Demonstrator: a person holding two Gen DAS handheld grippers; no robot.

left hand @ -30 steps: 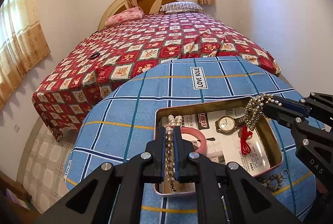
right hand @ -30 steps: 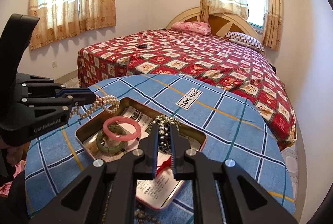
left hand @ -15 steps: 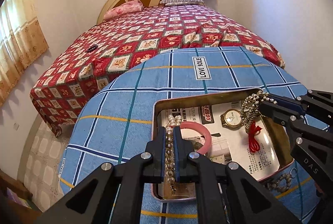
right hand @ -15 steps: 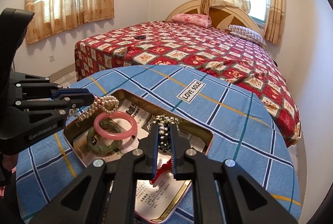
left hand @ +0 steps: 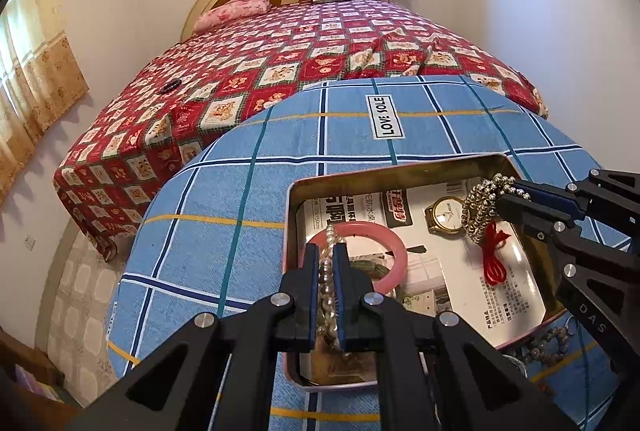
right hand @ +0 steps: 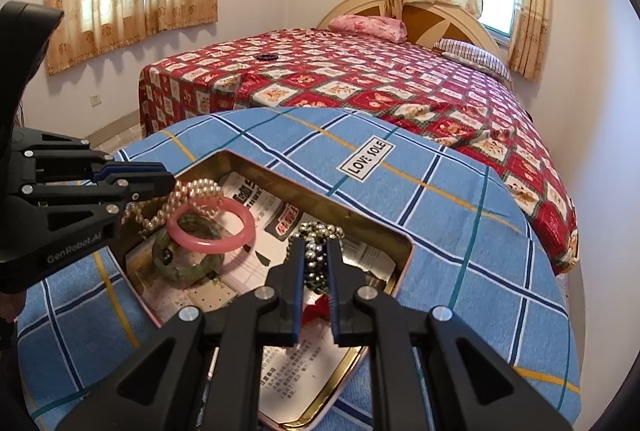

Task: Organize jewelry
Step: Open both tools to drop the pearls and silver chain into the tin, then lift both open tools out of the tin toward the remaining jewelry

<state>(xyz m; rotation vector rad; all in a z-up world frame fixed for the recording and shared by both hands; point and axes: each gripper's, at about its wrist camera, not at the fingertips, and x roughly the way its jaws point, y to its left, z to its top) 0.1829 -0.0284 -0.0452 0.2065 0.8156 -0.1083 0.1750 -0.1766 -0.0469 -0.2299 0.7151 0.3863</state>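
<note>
- L gripper (left hand: 327, 251): nearly shut, clamped on pearl string (left hand: 326, 283); string runs up between the pads, free loops draped over pink bangle (right hand: 211, 225) at tin's left end.
- R gripper (right hand: 314, 251): nearly shut, pinching silver bead strand (left hand: 478, 209); strand bunched at the tips, red tassel (left hand: 494, 255) dangling onto printed paper (left hand: 472, 295) lining the tin.
- Tin (left hand: 400, 169): open, on blue checked cloth (left hand: 248, 167).
- In tin: pink bangle leaning on green bangle (right hand: 188, 263); gold watch (left hand: 442, 217) just beside bead strand.
- Dark bead bracelet (left hand: 548, 345) on cloth, just outside tin's near edge.
</note>
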